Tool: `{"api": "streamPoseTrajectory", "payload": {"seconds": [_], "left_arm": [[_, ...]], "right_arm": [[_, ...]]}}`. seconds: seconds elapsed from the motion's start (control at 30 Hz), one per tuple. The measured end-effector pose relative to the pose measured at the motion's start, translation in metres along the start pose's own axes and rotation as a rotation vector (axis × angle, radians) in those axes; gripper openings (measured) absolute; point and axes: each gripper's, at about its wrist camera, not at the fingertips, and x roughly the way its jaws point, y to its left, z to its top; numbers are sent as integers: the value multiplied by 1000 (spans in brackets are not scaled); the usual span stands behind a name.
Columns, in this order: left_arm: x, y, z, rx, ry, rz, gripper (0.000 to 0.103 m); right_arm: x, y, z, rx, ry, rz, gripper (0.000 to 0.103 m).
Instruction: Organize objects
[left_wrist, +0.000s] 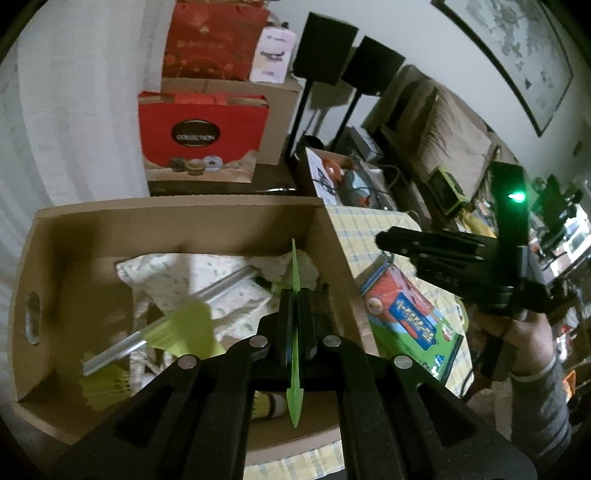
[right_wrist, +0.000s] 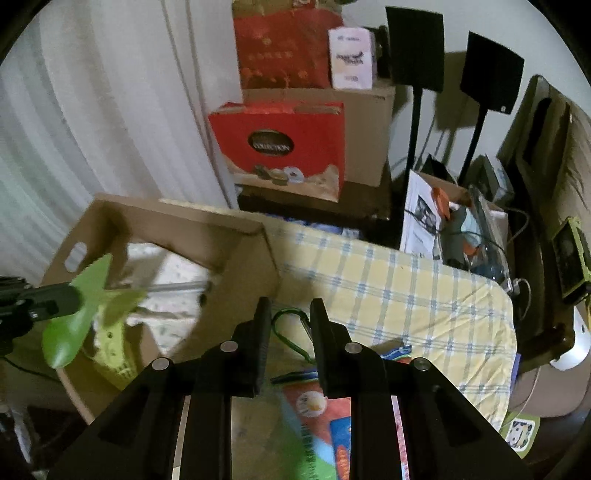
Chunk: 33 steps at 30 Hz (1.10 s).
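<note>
1. Counts: one cardboard box (left_wrist: 48, 258), two grippers, one flat green plastic piece (left_wrist: 294, 332), two black stands at 12 to 1 o'clock, two red gift bags at 11 to 12 o'clock.
2. Left gripper (left_wrist: 294, 314): jaws together, clamped on the flat green plastic piece, edge-on, held over the box's right half.
3. Right gripper (right_wrist: 288, 321): jaws nearly together, small gap, nothing between the pads; hangs over the checked tablecloth (right_wrist: 388, 288).
4. Box contents at 9 o'clock: metal rod (left_wrist: 221, 286), patterned cloth (left_wrist: 207, 269), blurred lime-green items.
5. Only the left wrist view shows a hand (left_wrist: 524, 332) and grey sleeve holding the right gripper at 3 o'clock.
6. Only the right wrist view shows a green carabiner (right_wrist: 291, 332) on the cloth between its fingers, and the green piece's broad face at 9 o'clock.
</note>
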Motion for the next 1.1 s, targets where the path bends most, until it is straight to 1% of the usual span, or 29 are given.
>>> {"api": "streamPoseTrajectory", "payload": {"seconds": [0.33,0.5,0.77,1.1], "left_arm": [[-19,13,-2,-13,-62,91,2],[-24,24,-3,-35,-80,118,2],[-25,38,-7,-63,-108,161,2],[6,47,-5,-92,-60,151,2]], "right_arm": [[-33,44,5,-7,-75,28,20],[-41,64,5,-2,-102,36,20],[-35,86,4,18,-101,70,21],[-9,103,5,38,-63,89,21]]}}
